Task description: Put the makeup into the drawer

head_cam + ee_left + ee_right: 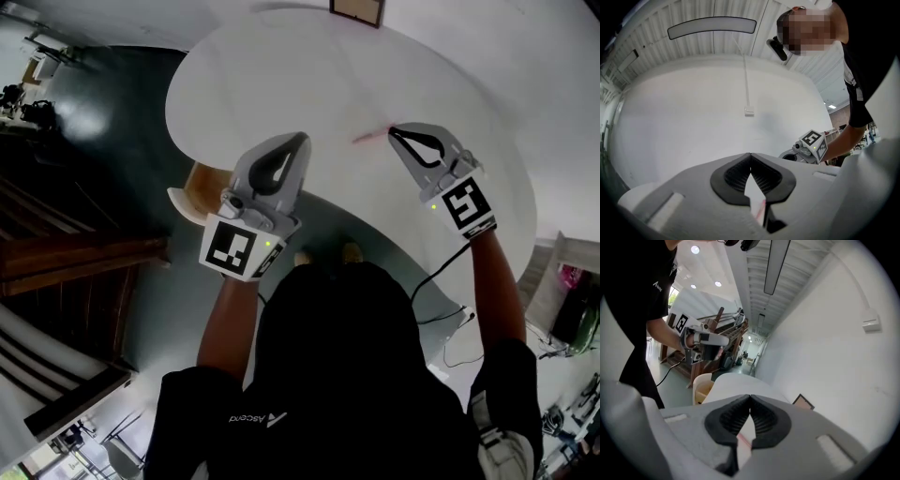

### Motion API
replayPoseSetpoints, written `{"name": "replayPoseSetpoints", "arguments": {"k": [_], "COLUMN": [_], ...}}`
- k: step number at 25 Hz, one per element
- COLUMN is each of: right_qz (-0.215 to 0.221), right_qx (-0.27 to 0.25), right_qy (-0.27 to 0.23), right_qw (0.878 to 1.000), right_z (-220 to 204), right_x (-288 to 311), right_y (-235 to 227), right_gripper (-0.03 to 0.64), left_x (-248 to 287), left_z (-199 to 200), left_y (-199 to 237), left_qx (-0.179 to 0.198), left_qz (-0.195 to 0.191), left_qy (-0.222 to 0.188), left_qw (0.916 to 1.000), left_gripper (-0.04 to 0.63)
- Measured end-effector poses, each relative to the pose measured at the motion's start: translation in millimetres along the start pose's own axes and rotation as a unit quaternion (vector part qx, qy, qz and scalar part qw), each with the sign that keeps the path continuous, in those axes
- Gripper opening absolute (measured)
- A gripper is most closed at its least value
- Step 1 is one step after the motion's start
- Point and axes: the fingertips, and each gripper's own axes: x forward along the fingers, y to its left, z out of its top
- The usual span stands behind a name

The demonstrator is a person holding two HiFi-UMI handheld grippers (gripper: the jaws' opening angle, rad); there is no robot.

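Note:
A thin pink makeup stick (369, 138) lies on the round white table (281, 75), just left of my right gripper (393, 131). That gripper hovers low over the table with its jaws shut and empty; the stick shows under its tips (743, 440). My left gripper (302, 141) hangs over the table's near edge, jaws also closed on nothing, with the pink stick (761, 211) glimpsed below them. An open, light wooden drawer (199, 186) juts out under the table's left edge, left of the left gripper; it also shows in the right gripper view as a drawer (701, 386).
A dark-framed picture (356, 9) lies at the table's far edge. A white wall with a small socket (749, 111) stands behind the table. Dark wooden stairs (66, 253) are at the left. A cable (441, 309) trails on the floor by my feet.

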Motion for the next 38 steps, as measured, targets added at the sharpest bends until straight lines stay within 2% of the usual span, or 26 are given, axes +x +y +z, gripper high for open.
{"name": "replayPoseSetpoints", "arguments": {"k": [5,9,15,21,24,31,34,38], "right_qz": [0.058,0.110,0.202,0.277,0.300,0.340,0.356,0.360], "right_qx": [-0.043,-0.074,-0.123,-0.138,-0.143,-0.129,-0.112,-0.079], "right_qy": [0.068,0.122,0.205,0.249,0.264,0.275,0.278,0.277], "right_qw": [0.995,0.984,0.950,0.918,0.906,0.890,0.885,0.887], "right_z": [-36,-69,-121,-154,-165,-176,-177,-179], "right_x": [32,52,78,101,105,109,107,106], "right_y": [-4,3,11,17,21,24,25,28], "right_gripper": [0.003,0.032,0.097,0.107,0.107,0.104,0.080,0.054], "left_x": [9,11,13,13,12,10,9,8], "left_z": [-14,-27,-44,-56,-58,-63,-64,-69], "left_y": [10,16,29,43,46,50,51,51], "left_qx": [-0.006,-0.013,-0.026,-0.025,-0.023,-0.023,-0.023,-0.024], "left_qz": [-0.006,-0.001,0.010,0.025,0.034,0.049,0.053,0.057], "left_qy": [0.011,0.020,0.033,0.049,0.056,0.067,0.069,0.071], "left_qw": [0.9999,0.9997,0.9991,0.9982,0.9976,0.9963,0.9960,0.9956], "left_gripper": [0.011,0.011,0.011,0.011,0.011,0.011,0.011,0.011]}}
